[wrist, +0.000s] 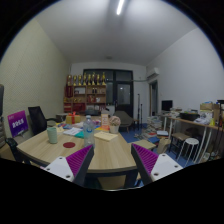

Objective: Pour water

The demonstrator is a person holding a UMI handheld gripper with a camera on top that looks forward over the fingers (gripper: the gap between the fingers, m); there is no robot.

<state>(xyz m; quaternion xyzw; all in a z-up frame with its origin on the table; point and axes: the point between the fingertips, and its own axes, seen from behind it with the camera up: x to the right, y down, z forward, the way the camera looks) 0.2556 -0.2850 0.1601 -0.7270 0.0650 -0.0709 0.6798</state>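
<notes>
My gripper [111, 163] is held high over the near end of a long wooden table [105, 152], well back from everything on it. Its two fingers with purple pads [68, 160] stand wide apart and hold nothing. Far ahead on the table's left side stands a green cup [52, 134]. Near the table's middle stands a small clear bottle [88, 125] that looks like a water bottle. Neither is near the fingers.
Papers and books [73, 131] and small items lie across the table. A red round object [69, 145] lies near the left finger. Black chairs [38, 118] stand on the left, a cluttered desk [190, 125] on the right, shelves [86, 92] at the back wall.
</notes>
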